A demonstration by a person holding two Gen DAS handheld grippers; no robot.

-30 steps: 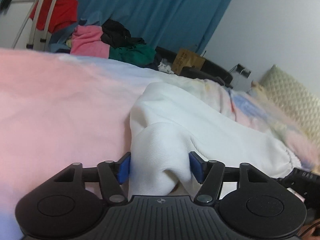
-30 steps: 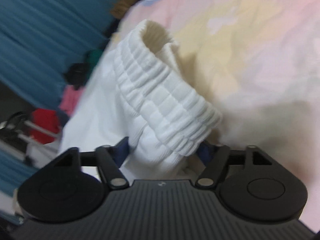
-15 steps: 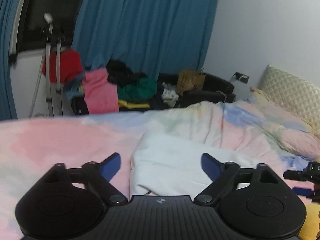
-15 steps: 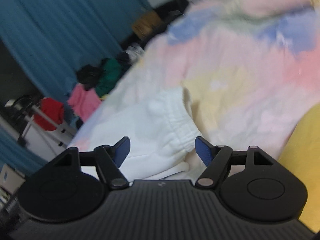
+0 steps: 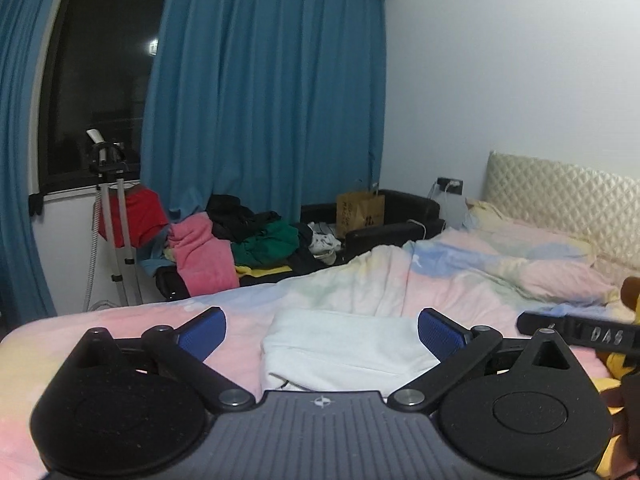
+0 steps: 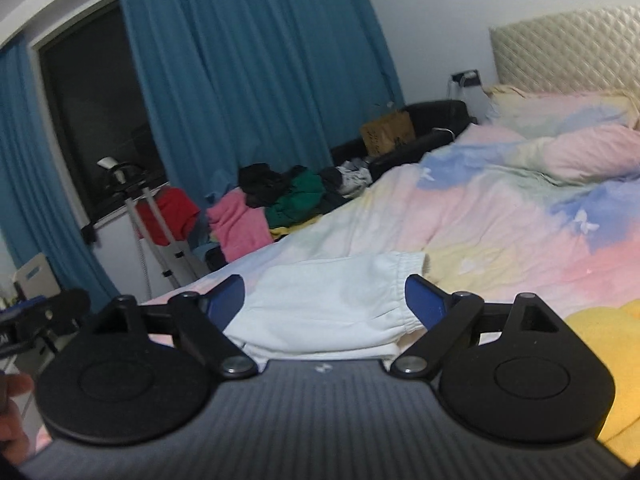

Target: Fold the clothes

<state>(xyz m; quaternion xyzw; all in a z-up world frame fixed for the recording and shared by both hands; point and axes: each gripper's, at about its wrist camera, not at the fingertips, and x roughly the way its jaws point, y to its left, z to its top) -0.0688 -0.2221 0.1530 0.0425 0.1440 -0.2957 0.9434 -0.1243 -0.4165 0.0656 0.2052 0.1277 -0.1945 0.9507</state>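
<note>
Now both the left gripper (image 5: 322, 338) and right gripper (image 6: 324, 300), jaws just opened wide and empty, hover above the folded white garment (image 6: 320, 304) on the bed (image 6: 500, 216); next, probably fetch another piece.

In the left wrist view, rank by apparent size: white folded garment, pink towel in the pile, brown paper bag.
1. white folded garment, though it lies nearest the camera.
2. pink towel.
3. brown paper bag, clearly smallest and farthest.

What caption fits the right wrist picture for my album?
Open right gripper above folded white garment on the pastel bedspread.
</note>
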